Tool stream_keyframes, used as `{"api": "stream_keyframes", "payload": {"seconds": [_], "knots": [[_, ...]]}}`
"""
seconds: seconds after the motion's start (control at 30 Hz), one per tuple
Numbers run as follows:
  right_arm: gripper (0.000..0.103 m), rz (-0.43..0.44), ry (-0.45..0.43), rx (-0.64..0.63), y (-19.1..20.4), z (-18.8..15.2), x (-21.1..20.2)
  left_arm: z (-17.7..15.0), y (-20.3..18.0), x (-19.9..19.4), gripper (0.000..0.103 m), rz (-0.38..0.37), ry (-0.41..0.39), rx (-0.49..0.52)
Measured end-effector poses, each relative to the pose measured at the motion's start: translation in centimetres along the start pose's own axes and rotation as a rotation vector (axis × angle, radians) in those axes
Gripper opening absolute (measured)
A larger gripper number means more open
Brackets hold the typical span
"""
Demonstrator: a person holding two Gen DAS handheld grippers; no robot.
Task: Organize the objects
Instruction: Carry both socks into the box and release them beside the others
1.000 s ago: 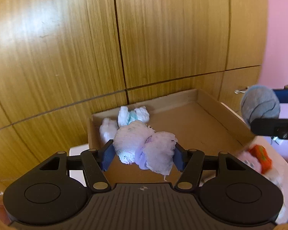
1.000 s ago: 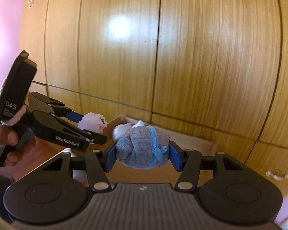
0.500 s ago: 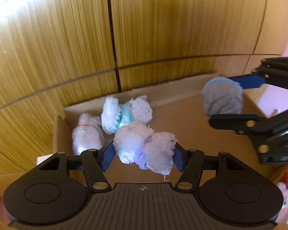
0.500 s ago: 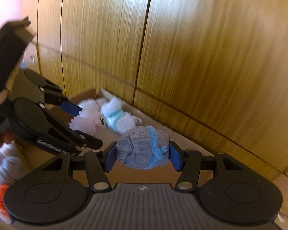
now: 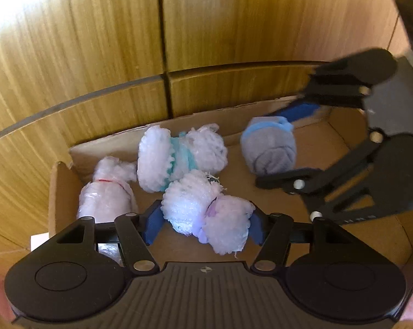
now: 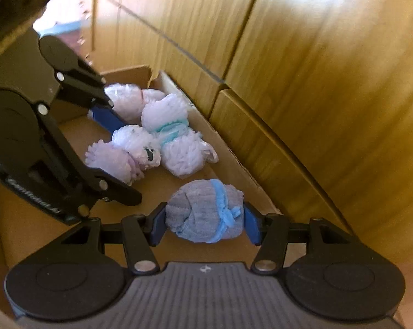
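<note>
Left tongs (image 5: 205, 220) clamped on white-lilac bundle (image 5: 206, 215), right tongs (image 6: 205, 219) clamped on grey sock ball (image 6: 205, 211), cardboard box (image 5: 61, 192) holding teal-tied bundle (image 5: 179, 156) and red-tied bundle (image 5: 104, 194), wooden cabinet doors (image 5: 96, 41) close behind.

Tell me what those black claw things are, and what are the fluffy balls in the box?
They are grabbers that a person holds, one in each hand. Each has a camera looking along its two fingers, so each picture is one grabber's view. The left gripper squeezes a white and lilac fluffy bundle. The right gripper squeezes a grey sock ball tied with blue. Both hang over a cardboard box beside wooden cupboard doors. Inside lie a white bundle with a teal tie and another with a red tie.
</note>
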State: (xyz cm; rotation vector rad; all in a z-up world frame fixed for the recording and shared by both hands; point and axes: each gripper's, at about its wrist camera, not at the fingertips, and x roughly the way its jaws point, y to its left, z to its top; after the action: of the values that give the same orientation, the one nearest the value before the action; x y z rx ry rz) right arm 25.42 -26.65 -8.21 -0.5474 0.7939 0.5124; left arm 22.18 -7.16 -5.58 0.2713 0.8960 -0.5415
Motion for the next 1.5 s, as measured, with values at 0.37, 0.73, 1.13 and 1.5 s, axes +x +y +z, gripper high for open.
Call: {"api": "stream_keyframes", "payload": {"seconds": [0.37, 0.73, 1.13, 1.5], "knots": [[0.059, 0.033, -0.002, -0.025, -0.3, 0.1, 0.2, -0.5, 0.1, -0.4, 0.085, -0.003, 0.011, 0.01], [0.063, 0.025, 0.006, 0.015, -0.6, -1.1, -1.6, -1.7, 1.1, -2.2, 0.087, -0.055, 0.045, -0.029], [0.065, 0.035, 0.008, 0.011, 0.2, -0.6, -0.3, -1.8, 2.4, -2.6, 0.087, -0.15, 0.055, -0.142], [0.072, -0.008, 0.0, 0.036, 0.5, -0.4, -3.5, -2.0, 0.7, -7.6, 0.087, -0.097, 0.008, -0.072]]}}
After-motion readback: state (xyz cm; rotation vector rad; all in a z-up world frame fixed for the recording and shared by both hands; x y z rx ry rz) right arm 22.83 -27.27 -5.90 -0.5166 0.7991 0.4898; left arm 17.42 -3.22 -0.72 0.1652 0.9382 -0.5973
